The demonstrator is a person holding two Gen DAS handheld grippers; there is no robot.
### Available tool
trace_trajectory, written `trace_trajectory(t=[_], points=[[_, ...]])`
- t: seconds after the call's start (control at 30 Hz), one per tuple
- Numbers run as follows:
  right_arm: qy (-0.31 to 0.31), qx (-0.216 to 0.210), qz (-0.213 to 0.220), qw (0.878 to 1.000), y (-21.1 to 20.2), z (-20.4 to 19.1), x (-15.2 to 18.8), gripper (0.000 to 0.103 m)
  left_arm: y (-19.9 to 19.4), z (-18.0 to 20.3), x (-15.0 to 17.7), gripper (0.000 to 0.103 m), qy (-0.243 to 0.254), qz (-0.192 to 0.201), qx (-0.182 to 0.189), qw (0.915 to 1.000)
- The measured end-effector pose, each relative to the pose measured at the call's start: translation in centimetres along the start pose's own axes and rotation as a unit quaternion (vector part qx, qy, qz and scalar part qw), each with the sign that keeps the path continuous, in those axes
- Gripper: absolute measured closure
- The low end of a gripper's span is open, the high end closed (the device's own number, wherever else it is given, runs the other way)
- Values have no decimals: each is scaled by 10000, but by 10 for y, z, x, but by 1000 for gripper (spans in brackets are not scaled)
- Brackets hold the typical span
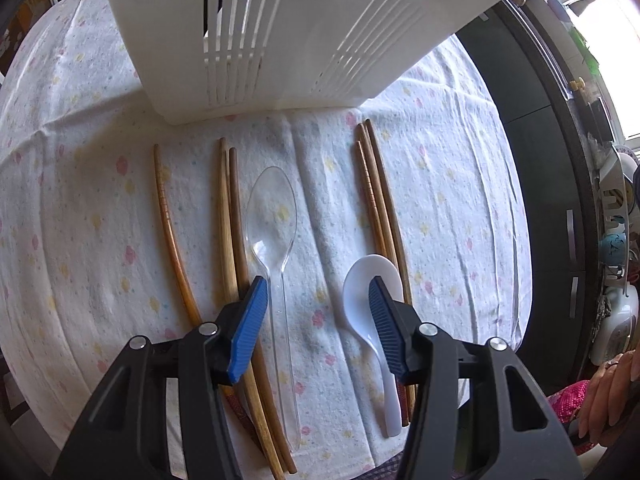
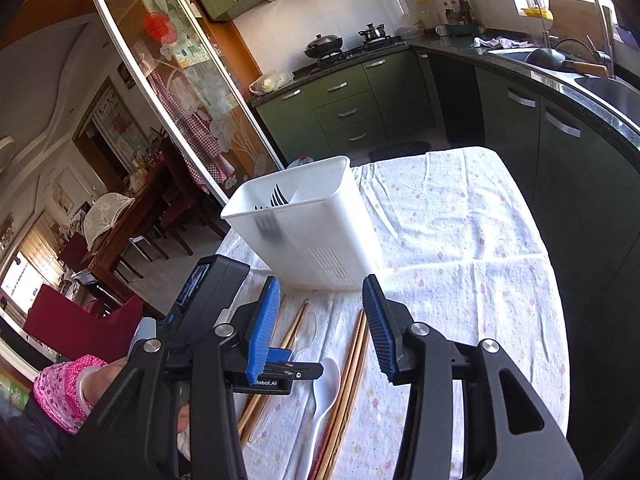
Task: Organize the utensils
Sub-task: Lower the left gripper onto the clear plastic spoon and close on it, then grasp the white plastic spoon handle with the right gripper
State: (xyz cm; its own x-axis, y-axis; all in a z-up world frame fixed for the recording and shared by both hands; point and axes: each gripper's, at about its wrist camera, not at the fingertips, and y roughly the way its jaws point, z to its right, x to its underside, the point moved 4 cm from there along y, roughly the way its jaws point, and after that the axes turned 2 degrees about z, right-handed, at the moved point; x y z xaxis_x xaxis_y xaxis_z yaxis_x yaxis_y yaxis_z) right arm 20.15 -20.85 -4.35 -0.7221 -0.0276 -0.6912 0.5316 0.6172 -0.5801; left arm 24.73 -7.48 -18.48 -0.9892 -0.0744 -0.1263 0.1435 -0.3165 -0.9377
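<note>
Both tools are spread and pinch nothing. The left tool (image 1: pixel 316 320) hangs over a clear plastic spoon (image 1: pixel 272 216) and a white ceramic soup spoon (image 1: pixel 362 292), lying among brown wooden chopsticks (image 1: pixel 228 240) on the floral-clothed tabletop (image 1: pixel 460 200). Beyond them stands a white slotted plastic utensil holder (image 2: pixel 304 224) with black forks (image 2: pixel 278 196) inside. The right tool (image 2: pixel 320 328) hovers nearer.

Worktop under a floral white cloth (image 1: pixel 460 184), white slotted caddy (image 1: pixel 280 40) at the far end, wooden chopsticks (image 1: pixel 230 240), clear plastic spoon (image 1: pixel 272 216), white soup spoon (image 1: pixel 370 284) lying side by side
</note>
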Motion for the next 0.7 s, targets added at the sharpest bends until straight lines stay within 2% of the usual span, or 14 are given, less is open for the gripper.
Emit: trace_trajectory(t=[0.07, 0.13, 0.17, 0.3, 0.4, 0.43, 0.53, 0.6, 0.7], points=[[1, 77, -49, 10000, -3, 1, 3, 58, 1, 2, -2, 57, 54, 12, -93, 9999], [3, 165, -117, 9998, -6, 4, 5, 57, 2, 0, -3, 88, 101, 25, -273, 9996], [9, 201, -159, 9997, -6, 4, 5, 57, 3, -2, -3, 94, 100, 26, -376, 9992], [-128, 293, -589, 9978, -2, 3, 18, 57, 1, -10, -4, 95, 136, -18, -354, 9993], [-284, 256, -1389, 9896, 21, -3, 39, 57, -2, -18, -2, 95, 103, -24, -385, 9992], [-324, 217, -1749, 9838, 32, -6, 49, 57, -3, -18, -2, 95, 120, -27, -418, 9991], [-286, 121, -2717, 9619, 61, -11, 78, 71, -5, -23, 2, 95, 193, -93, -516, 9984], [-288, 158, -3137, 9490, 74, -16, 94, 72, -7, -25, 6, 95, 256, -139, -580, 9979], [-212, 252, -3519, 9354, 88, -20, 108, 76, -8, -28, 9, 95, 295, -172, -613, 9975]])
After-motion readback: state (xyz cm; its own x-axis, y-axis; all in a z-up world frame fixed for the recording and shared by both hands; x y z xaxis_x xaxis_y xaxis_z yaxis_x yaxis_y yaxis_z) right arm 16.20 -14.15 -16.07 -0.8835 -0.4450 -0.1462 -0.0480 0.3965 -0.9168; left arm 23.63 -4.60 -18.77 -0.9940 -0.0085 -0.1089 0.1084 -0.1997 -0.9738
